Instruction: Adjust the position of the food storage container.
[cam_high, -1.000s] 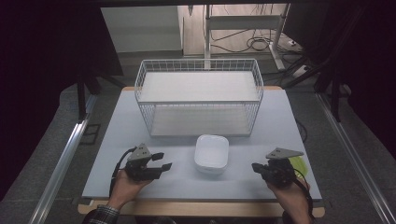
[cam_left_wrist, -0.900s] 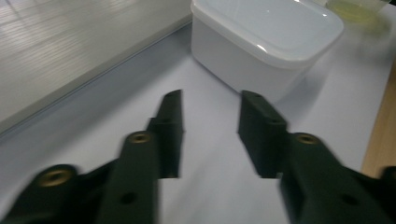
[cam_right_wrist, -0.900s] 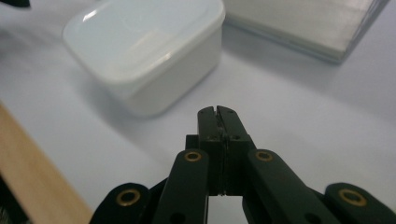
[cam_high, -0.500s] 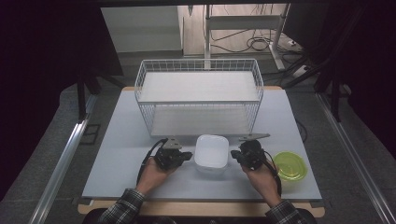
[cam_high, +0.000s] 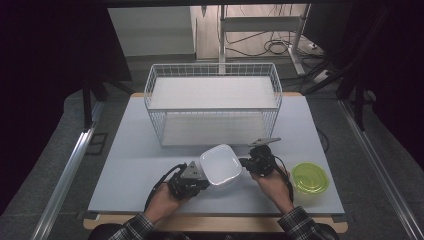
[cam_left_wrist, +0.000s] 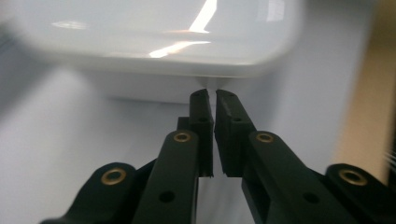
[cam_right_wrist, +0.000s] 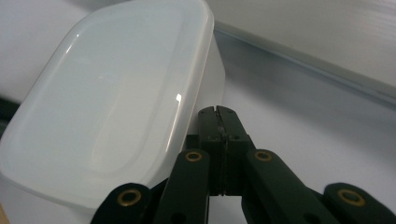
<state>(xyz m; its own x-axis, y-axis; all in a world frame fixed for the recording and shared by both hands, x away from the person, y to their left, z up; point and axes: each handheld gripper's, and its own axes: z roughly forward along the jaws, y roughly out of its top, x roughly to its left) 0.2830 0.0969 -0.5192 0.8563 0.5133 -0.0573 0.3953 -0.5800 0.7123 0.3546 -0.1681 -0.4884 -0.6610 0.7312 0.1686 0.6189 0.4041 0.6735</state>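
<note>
You're pressing both clenched, empty claws, left gripper (cam_high: 196, 176) and right gripper (cam_high: 251, 162), against the white container (cam_high: 221, 166); keep the squeeze level.

The box (cam_high: 221, 166) is milky white and plain, the lidded tub (cam_high: 310, 177) yellow-green. The basket (cam_high: 213, 102) is white wire in a grid, the bench (cam_high: 130, 150) pale grey. Both tools (cam_high: 197, 181) (cam_high: 247, 162) are black, the sleeves (cam_high: 131, 231) plaid.
</note>
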